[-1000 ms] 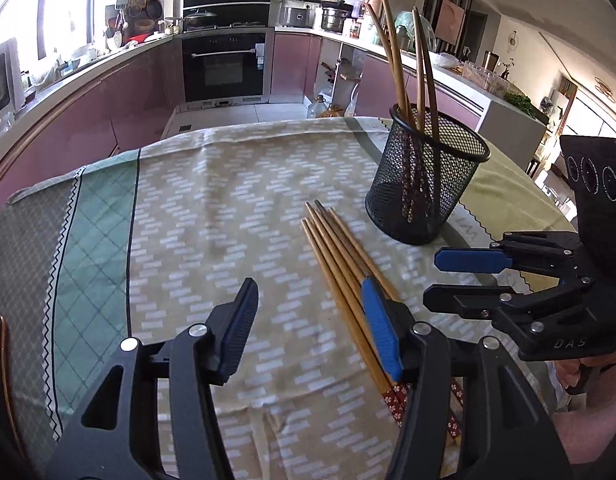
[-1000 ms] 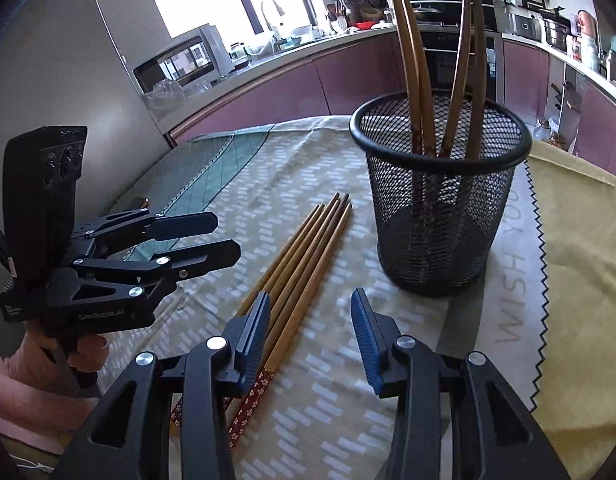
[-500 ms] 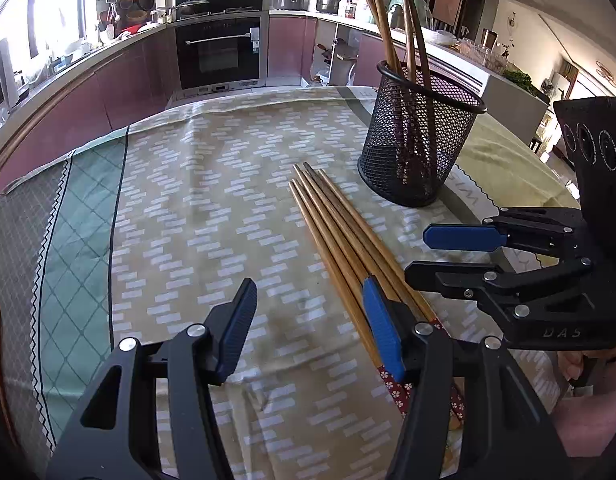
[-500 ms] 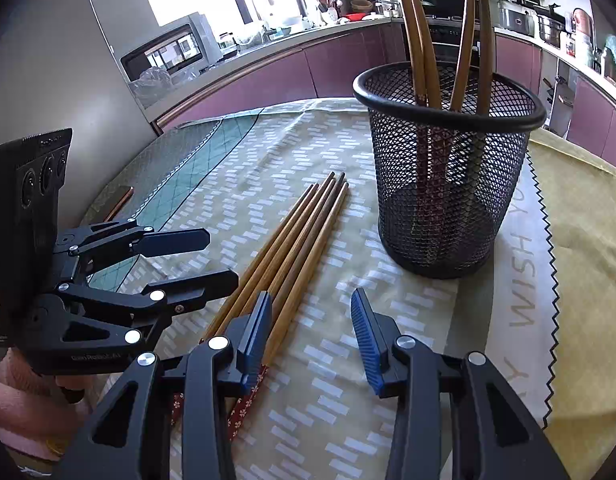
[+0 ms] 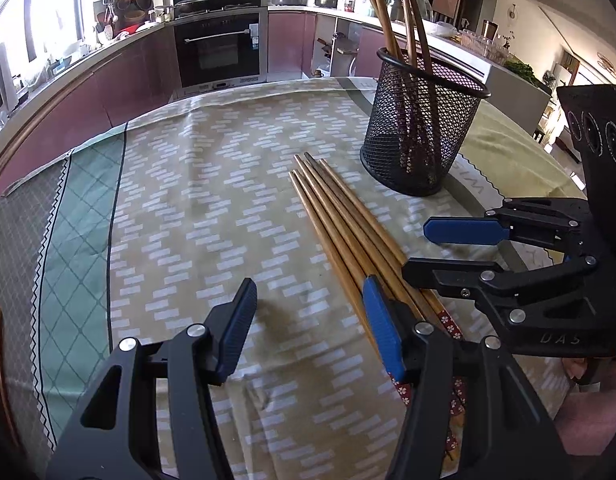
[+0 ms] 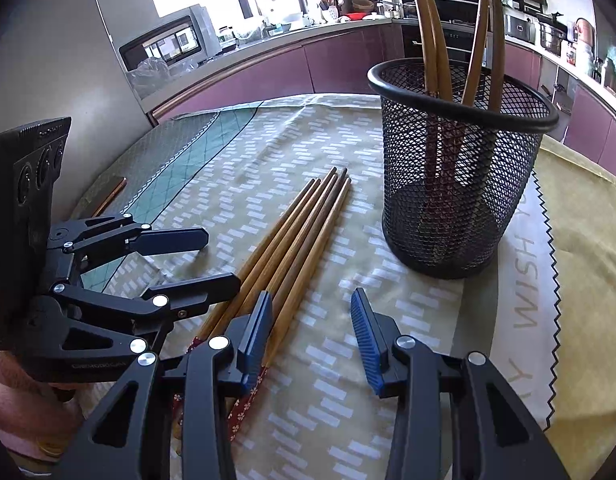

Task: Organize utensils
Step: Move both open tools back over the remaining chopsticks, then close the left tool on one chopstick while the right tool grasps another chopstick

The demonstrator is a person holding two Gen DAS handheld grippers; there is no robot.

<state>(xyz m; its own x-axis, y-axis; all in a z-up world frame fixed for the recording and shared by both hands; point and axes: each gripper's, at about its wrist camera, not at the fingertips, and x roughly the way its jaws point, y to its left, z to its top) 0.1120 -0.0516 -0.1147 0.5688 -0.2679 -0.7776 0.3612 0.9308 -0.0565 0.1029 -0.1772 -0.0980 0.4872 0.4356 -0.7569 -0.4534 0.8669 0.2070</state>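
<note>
**Both grippers open and empty over the chopsticks**

The left gripper (image 5: 308,316) hangs over the cloth (image 5: 180,208) on the worktop, its fingers (image 5: 238,320) spread wide with nothing between them. Its right finger sits over the near ends of the loose chopsticks (image 5: 339,224). The right gripper (image 6: 311,332) has its fingers (image 6: 365,332) set narrower, also empty; its left finger overlaps the same bundle (image 6: 292,240), whose red patterned ends lie beneath it. About 5 chopsticks lie side by side, tips pointing away from both grippers. Beyond the tips, slightly right of both grippers, stands the mesh cup (image 6: 459,208), with 4 chopsticks (image 6: 431,28) upright inside.
</note>
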